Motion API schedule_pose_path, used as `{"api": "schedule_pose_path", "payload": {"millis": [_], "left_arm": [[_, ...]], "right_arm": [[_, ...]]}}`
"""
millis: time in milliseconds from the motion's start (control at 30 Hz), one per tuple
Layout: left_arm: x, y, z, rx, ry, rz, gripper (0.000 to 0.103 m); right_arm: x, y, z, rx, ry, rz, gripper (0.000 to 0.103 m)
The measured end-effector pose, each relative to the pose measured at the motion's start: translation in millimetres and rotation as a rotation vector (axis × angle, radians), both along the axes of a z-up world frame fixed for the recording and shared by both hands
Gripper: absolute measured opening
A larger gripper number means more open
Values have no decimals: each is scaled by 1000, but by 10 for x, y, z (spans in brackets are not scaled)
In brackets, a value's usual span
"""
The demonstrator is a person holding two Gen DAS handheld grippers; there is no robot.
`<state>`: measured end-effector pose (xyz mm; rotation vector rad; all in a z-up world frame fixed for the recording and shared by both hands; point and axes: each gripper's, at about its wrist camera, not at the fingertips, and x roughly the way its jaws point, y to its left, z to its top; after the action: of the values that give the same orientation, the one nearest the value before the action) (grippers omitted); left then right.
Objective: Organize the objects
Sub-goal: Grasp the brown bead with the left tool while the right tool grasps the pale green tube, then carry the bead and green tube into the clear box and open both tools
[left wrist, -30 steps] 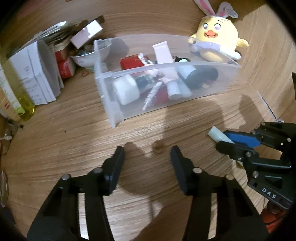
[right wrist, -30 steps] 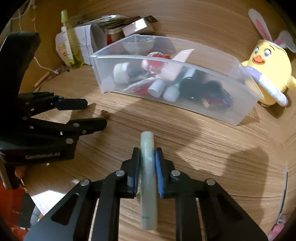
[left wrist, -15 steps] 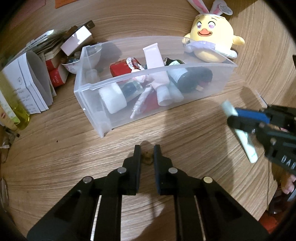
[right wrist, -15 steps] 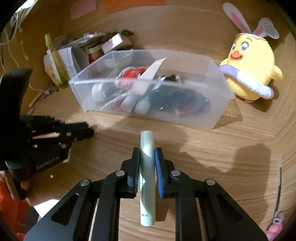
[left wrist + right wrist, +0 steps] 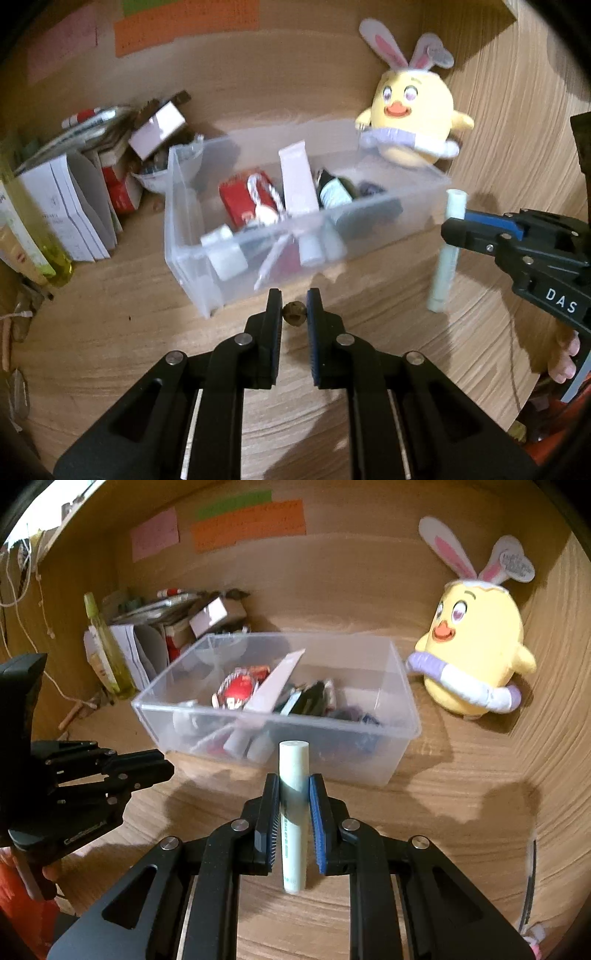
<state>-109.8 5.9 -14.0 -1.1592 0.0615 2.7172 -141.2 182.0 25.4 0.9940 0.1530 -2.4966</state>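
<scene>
Nearest the lens in the right wrist view, the right gripper (image 5: 293, 799) is clamped on a pale green tube (image 5: 293, 812), which stands roughly upright between the blue pads, its flat cap above the fingertips and its printed end hanging below. In the left wrist view the left gripper (image 5: 294, 310) is closed on a small brown ball (image 5: 294, 313), pinched at the very tips of the fingers; the hold looks shallow, so I judge it the more fragile of the two. Just ahead of both sets of fingertips sits the clear plastic bin (image 5: 402, 734), its near wall facing the tools, already holding a red packet (image 5: 240, 686), a white flat tube (image 5: 279, 681) leaning on the rim, and darker bottles. Step in hand, as I read it: carry both items over the near wall and release inside. To do it well, bring each load clear above the rim before advancing, as the tube's lower end would otherwise catch the wall. Aim the tube at the barer right half of the bin, beyond the leaning white tube. Keep the two tools apart; the left one shows low at the left in the right view. Release low to avoid bounce, the ball especially. Beyond the bin, to the right, stands a yellow plush chick (image 5: 476, 653); to the far left, a stack of papers and boxes (image 5: 147, 642).
</scene>
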Motion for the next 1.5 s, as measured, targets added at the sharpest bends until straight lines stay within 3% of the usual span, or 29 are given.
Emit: {"api": "schedule_pose_path", "payload": {"millis": [633, 867, 1200, 1500], "left_arm": [[-88, -99, 516, 43, 141, 52, 12], [-236, -176, 666, 53, 182, 69, 12], [-613, -205, 456, 63, 109, 75, 12], [-788, -213, 206, 58, 45, 85, 12]], "right_arm": [[-143, 102, 677, -44, 189, -31, 14], [-349, 41, 741, -29, 215, -47, 14], [-650, -79, 578, 57, 208, -91, 14], [-785, -346, 323, 137, 171, -45, 18]]}}
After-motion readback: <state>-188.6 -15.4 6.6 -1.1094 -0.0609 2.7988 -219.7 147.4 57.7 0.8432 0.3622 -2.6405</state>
